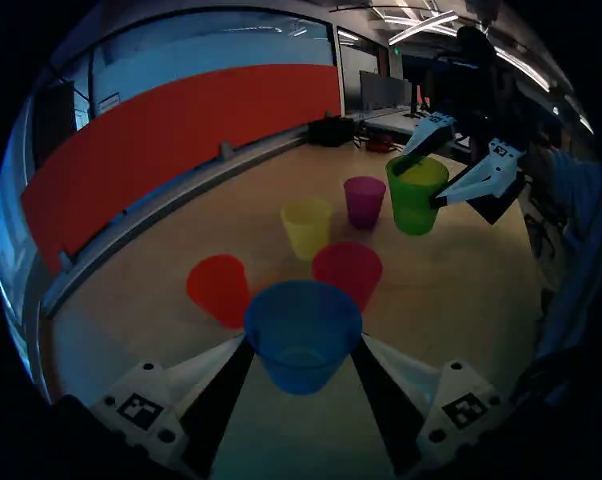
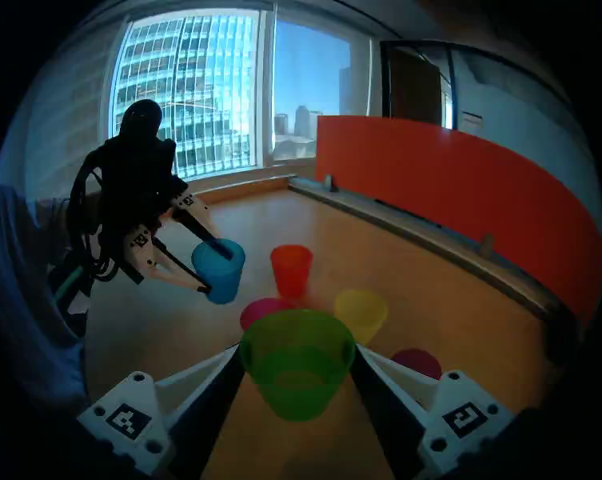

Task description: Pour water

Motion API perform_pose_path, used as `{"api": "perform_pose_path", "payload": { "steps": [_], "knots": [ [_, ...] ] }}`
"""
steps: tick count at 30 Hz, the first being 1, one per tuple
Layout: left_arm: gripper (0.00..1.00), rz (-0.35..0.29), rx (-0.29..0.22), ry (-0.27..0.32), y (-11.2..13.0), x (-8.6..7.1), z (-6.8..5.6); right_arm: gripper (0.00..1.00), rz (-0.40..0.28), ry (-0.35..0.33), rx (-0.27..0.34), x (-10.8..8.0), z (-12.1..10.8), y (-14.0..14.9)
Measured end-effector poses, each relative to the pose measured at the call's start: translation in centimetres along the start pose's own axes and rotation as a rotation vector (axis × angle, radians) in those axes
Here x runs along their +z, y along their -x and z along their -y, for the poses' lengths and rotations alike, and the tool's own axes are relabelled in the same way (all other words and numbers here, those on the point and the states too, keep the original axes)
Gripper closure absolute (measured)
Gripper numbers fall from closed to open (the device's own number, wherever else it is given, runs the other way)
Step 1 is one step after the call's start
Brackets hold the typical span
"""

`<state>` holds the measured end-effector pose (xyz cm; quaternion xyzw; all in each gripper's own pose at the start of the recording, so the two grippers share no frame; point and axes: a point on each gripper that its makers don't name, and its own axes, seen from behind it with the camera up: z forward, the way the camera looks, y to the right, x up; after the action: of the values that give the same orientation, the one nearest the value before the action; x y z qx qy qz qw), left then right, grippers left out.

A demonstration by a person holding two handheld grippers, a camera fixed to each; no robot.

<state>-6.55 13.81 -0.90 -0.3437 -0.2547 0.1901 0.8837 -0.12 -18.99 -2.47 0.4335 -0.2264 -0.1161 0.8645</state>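
My left gripper (image 1: 303, 352) is shut on a blue cup (image 1: 303, 334), held upright above the table; the same blue cup (image 2: 218, 270) and left gripper (image 2: 190, 260) show far off in the right gripper view. My right gripper (image 2: 298, 370) is shut on a green cup (image 2: 297, 372), also upright. From the left gripper view that green cup (image 1: 416, 194) sits at the far right, clamped by the right gripper (image 1: 436, 180). Water inside either cup is too dim to tell.
On the wooden table (image 1: 428, 296) stand an orange cup (image 1: 218, 289), a red cup (image 1: 348, 272), a yellow cup (image 1: 307, 227) and a purple cup (image 1: 364, 201). An orange partition (image 1: 181, 136) runs along the table's far edge. A person's sleeve (image 2: 29, 304) is beside the left gripper.
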Motion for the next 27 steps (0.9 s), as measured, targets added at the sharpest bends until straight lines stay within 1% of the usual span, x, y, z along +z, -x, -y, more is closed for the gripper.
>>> {"api": "perform_pose_path", "payload": {
  "steps": [6, 12, 18, 27],
  "knots": [
    [0.15, 0.054, 0.001, 0.015, 1.5, 1.3, 0.1, 0.09, 0.043, -0.002, -0.004, 0.6, -0.1, 1.5],
    [0.15, 0.080, -0.010, 0.023, 2.5, 2.4, 0.2, 0.09, 0.063, -0.001, -0.007, 1.2, -0.1, 2.5],
    [0.15, 0.086, -0.020, 0.034, 3.2, 3.0, 0.0, 0.09, 0.070, -0.003, 0.001, 1.7, -0.1, 3.0],
    [0.16, 0.080, -0.035, 0.042, 3.6, 3.2, -0.1, 0.09, 0.076, -0.002, 0.001, 2.2, -0.1, 3.2]
  ]
}}
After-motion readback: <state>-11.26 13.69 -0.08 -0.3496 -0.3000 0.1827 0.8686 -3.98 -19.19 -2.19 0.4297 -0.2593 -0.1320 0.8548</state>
